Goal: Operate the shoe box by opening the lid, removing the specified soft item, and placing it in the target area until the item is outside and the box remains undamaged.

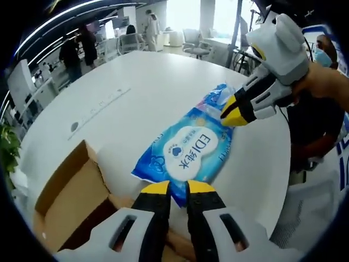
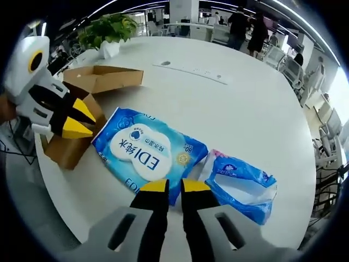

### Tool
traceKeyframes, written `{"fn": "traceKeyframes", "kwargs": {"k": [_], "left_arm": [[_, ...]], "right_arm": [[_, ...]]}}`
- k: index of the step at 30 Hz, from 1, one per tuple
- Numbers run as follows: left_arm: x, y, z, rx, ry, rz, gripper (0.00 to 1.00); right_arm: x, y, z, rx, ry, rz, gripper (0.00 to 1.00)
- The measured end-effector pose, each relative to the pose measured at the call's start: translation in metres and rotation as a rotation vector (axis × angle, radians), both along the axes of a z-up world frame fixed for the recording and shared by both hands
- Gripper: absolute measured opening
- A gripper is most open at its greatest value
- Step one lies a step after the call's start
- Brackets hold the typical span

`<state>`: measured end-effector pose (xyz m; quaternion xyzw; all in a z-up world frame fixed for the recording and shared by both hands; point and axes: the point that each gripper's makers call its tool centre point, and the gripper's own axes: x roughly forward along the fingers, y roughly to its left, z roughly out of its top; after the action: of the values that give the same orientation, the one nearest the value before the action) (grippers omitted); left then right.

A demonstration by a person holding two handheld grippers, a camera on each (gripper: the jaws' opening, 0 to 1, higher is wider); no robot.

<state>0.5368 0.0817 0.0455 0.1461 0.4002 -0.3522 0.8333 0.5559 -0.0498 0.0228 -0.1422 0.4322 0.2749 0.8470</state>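
Observation:
A blue wet-wipes pack lies flat on the white round table, outside the brown cardboard shoe box. The box stands open at the table's edge. My left gripper points at the pack's near corner, its jaws a little apart and just off the pack. My right gripper is at the opposite end, its yellow tips pressed together on the pack's edge. A second, crumpled blue pack lies beside the first.
A grey strip lies on the table farther off. A potted plant stands past the box. Office chairs and several people are beyond the table. A person's hand holds the right gripper.

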Motion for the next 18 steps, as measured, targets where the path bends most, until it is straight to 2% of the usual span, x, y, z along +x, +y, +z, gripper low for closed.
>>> {"fn": "traceKeyframes", "kwargs": {"k": [8, 10, 14, 18], "left_arm": [[-0.007, 0.017, 0.017, -0.028, 0.007, 0.016, 0.14], [-0.011, 0.023, 0.02, -0.028, 0.014, 0.015, 0.18], [-0.018, 0.037, 0.026, -0.025, 0.008, 0.015, 0.22], [-0.027, 0.053, 0.03, -0.018, 0.009, 0.006, 0.29]], "right_arm": [[-0.014, 0.012, 0.021, 0.004, -0.012, 0.076, 0.15], [-0.017, 0.015, 0.025, 0.002, -0.013, 0.094, 0.17], [-0.023, 0.022, 0.036, -0.025, -0.033, 0.158, 0.2], [-0.031, 0.033, 0.046, -0.038, -0.037, 0.232, 0.25]]}}
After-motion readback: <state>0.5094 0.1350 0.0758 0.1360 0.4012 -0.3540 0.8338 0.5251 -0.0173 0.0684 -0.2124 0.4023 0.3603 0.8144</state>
